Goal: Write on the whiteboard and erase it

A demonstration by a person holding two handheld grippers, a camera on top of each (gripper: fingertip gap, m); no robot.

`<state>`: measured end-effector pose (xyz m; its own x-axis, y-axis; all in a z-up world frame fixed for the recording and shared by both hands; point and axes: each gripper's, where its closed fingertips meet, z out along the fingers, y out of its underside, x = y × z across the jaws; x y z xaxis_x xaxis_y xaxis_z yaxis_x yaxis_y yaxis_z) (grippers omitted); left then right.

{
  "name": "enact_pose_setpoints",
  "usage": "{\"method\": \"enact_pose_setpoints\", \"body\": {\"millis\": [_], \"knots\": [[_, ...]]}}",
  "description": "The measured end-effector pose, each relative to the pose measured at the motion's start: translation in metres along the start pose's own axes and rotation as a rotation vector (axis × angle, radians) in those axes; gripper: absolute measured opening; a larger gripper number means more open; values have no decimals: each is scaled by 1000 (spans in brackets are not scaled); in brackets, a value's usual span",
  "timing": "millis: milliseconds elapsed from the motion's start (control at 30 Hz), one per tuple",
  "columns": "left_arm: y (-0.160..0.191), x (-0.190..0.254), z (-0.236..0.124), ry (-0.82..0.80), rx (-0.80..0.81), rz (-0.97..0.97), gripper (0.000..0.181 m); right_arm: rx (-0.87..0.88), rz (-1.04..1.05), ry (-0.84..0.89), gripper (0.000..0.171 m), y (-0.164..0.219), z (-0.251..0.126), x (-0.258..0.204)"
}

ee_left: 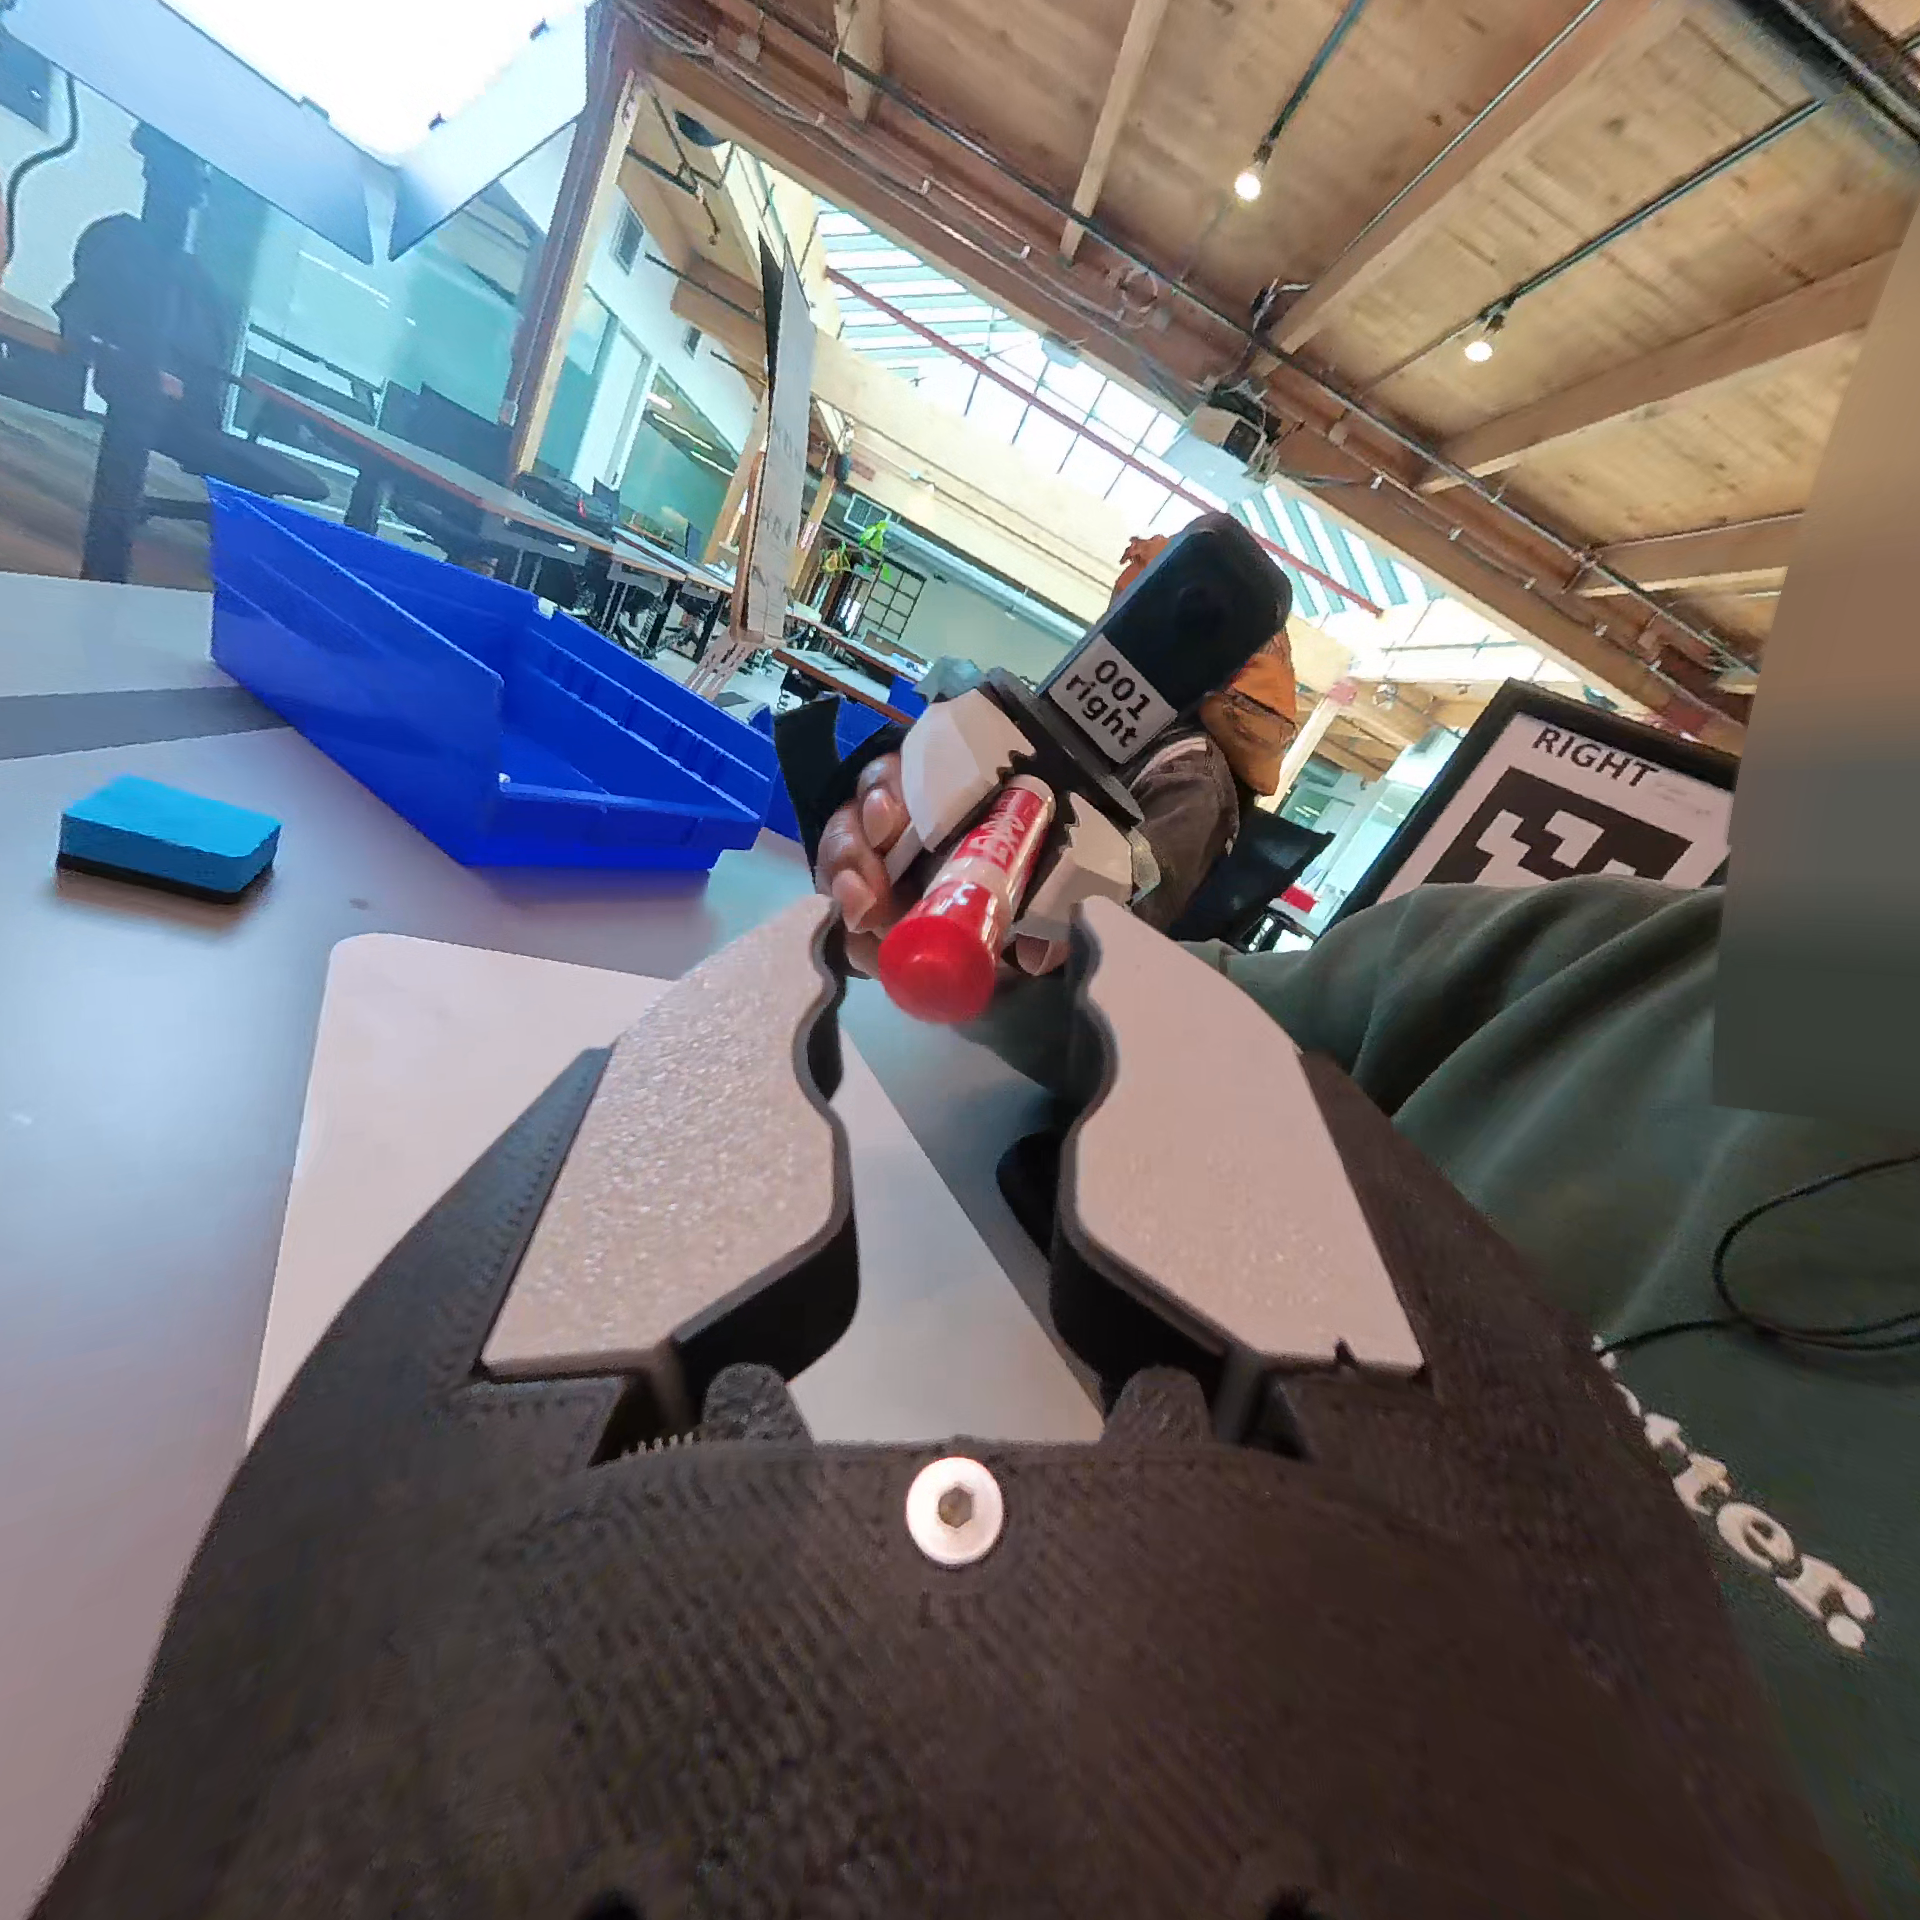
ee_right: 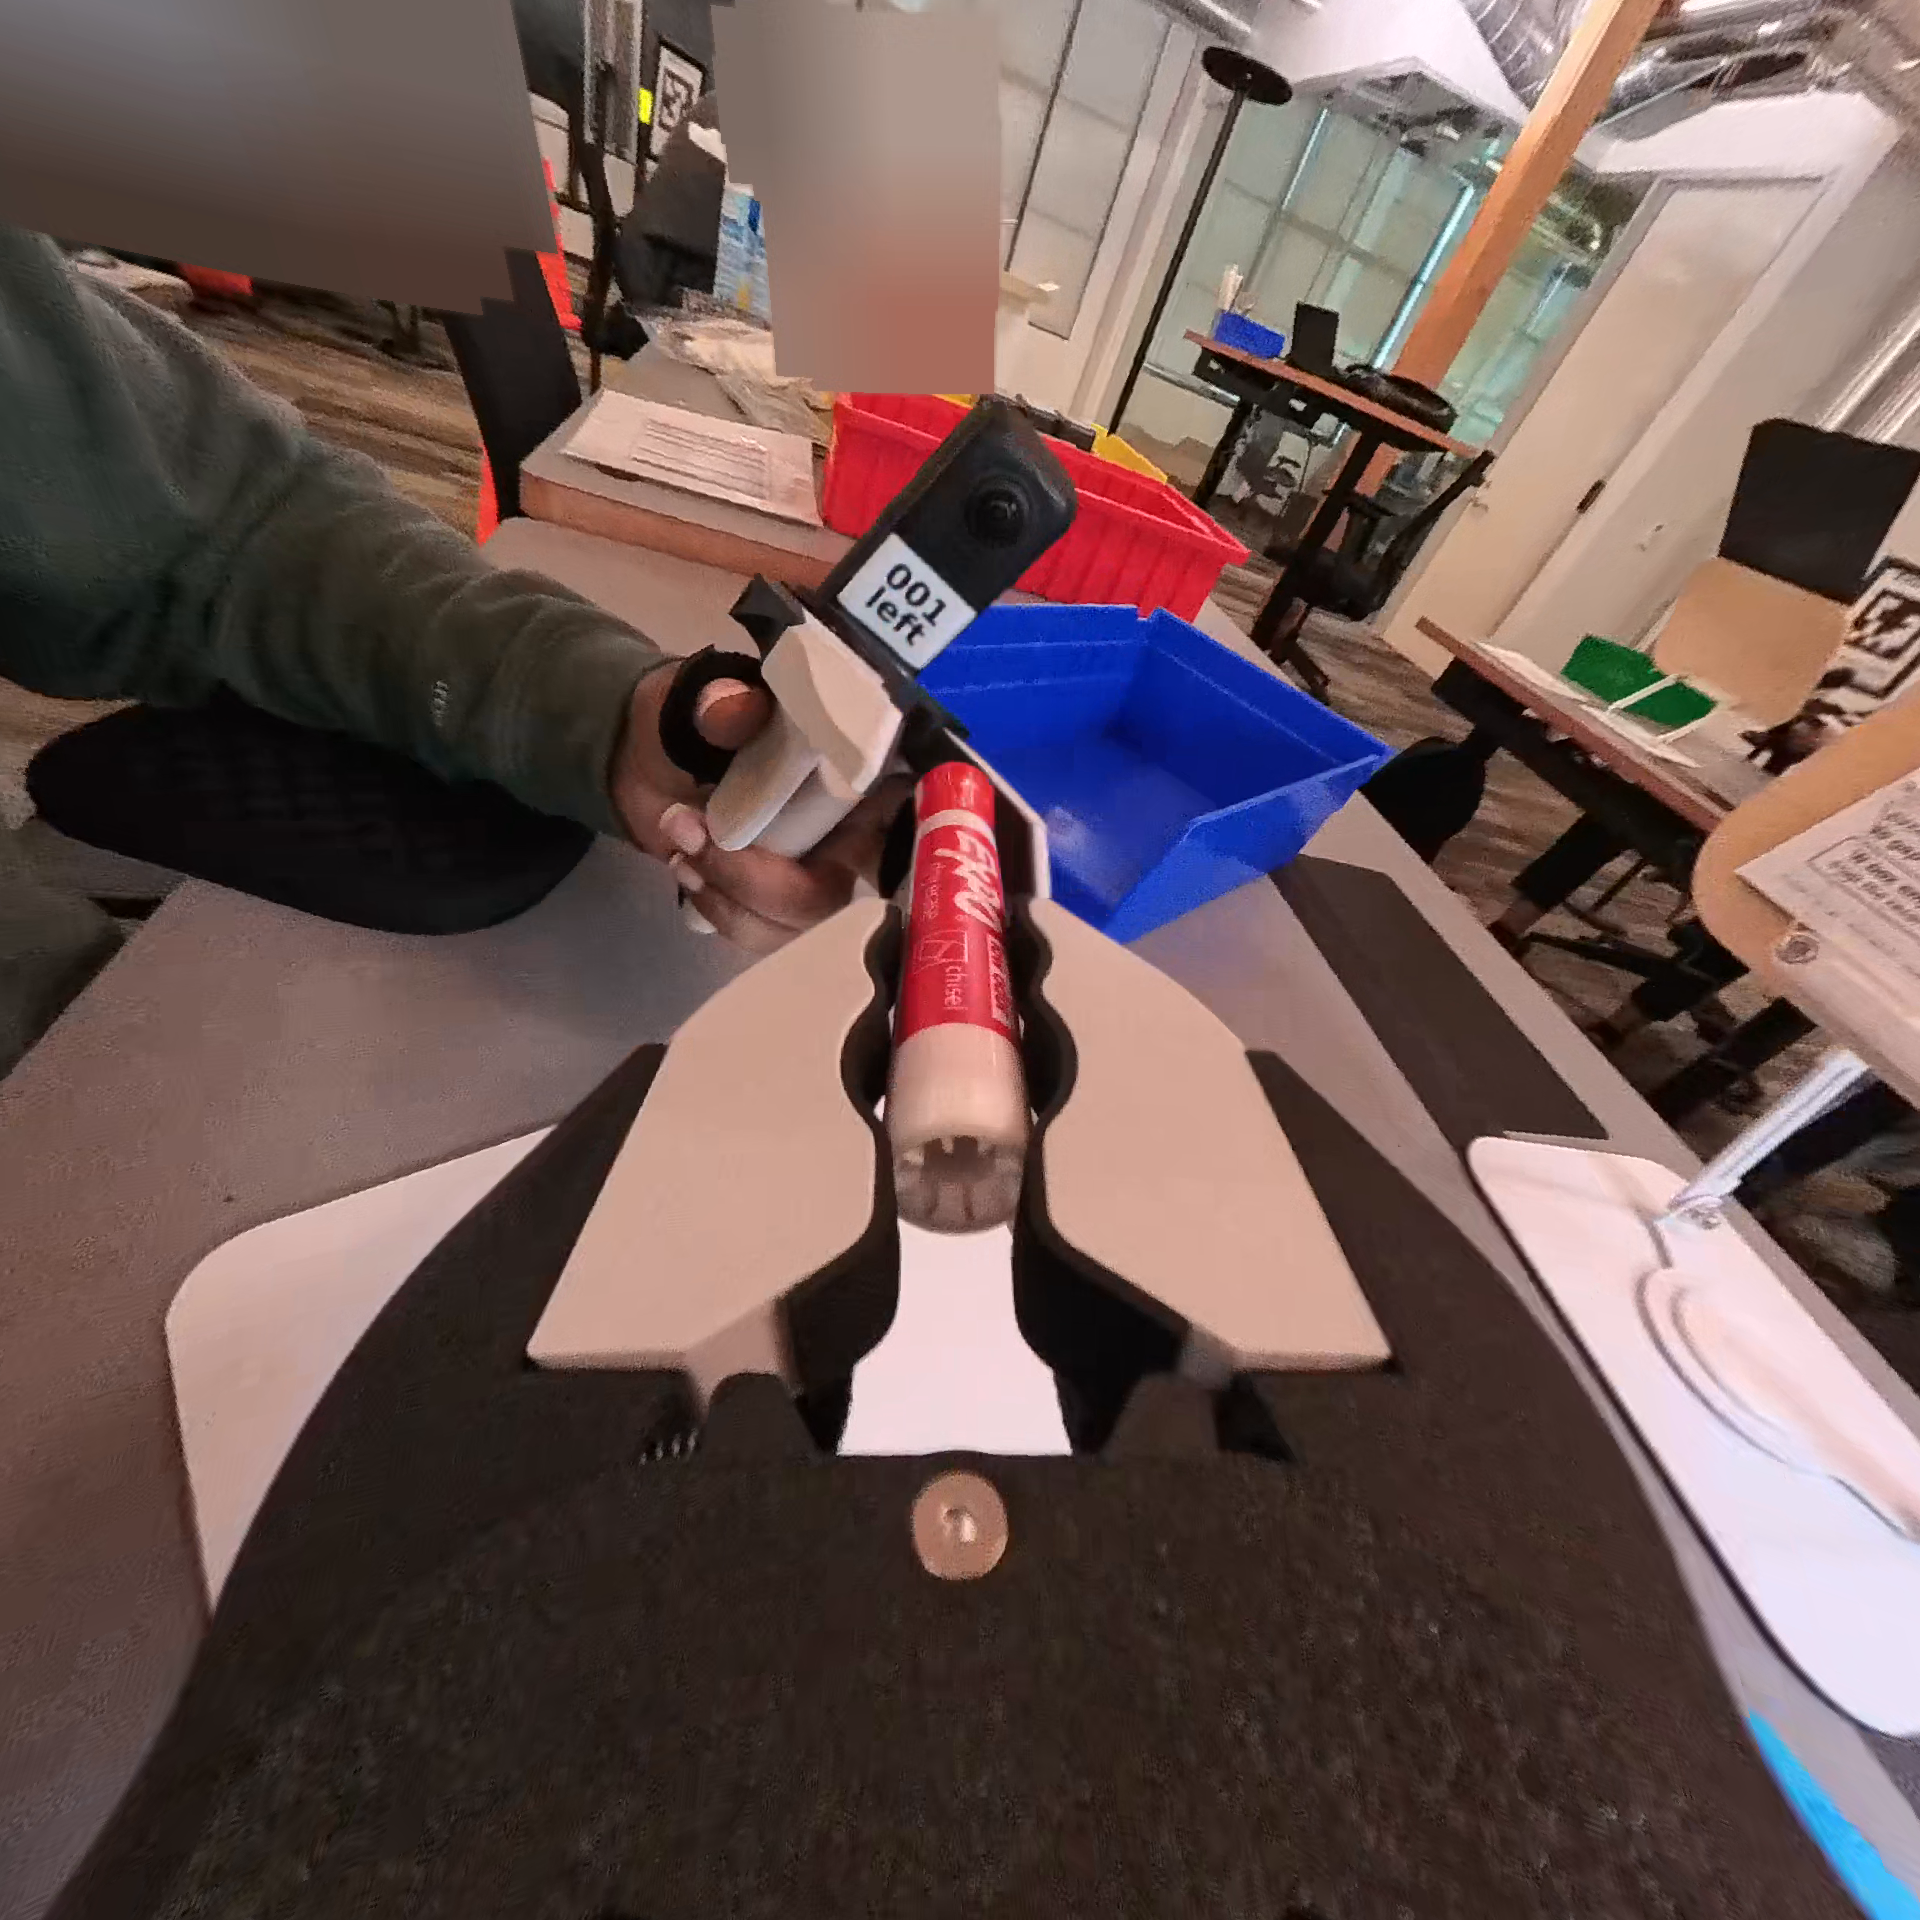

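In the left wrist view, my left gripper [ee_left: 951,940] fills the lower half of the frame with its two grey fingers [ee_left: 707,1132] standing apart and nothing clamped between them. Just past their tips, at centre frame, the right gripper [ee_left: 1013,831] holds the red marker [ee_left: 961,904], capped end pointing toward my camera. I cannot tell whether the cap touches my left fingertips or sits just short of them. Below the fingers lies the whiteboard [ee_left: 436,1091], pale and flat on the grey table [ee_left: 156,1143]. At the left edge of the frame sits the blue eraser [ee_left: 166,836], well apart from both grippers. Behind it, toward the upper left, is a blue bin [ee_left: 468,707].

In the right wrist view, my right gripper [ee_right: 961,925] is clamped on the marker [ee_right: 954,987], which runs up the middle of the frame with its grey butt end nearest my camera. The far red end reaches the left gripper [ee_right: 935,769], held in a hand [ee_right: 717,842] at centre left; how its fingers stand is hidden here. The whiteboard [ee_right: 312,1351] shows white beneath my gripper. A blue bin [ee_right: 1143,769] sits to the right of centre, a red bin [ee_right: 1122,520] beyond it.
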<state>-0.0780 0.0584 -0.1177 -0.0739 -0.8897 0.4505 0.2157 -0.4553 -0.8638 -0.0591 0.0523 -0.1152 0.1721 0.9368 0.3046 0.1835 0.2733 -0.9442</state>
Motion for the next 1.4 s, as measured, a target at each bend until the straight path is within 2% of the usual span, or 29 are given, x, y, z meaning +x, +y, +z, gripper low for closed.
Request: {"method": "enact_pose_setpoints", "body": {"millis": [67,200,367,633,1400], "knots": [[6,0,-1,-6,-48,31,22,3,49,-37,20,4,3,-4],[10,2,-2,-20,-120,82,21,30,127,-83,20,7,4,-7],[12,3,-4,0,-146,38,20,48,129,-75,20,7,6,-8],[15,0,-7,52,-133,-94,19,13,63,-50,21,12,9,-9],[22,-2,-8,119,-133,-255,19,-49,-124,-3,23,18,10,-12]]}}
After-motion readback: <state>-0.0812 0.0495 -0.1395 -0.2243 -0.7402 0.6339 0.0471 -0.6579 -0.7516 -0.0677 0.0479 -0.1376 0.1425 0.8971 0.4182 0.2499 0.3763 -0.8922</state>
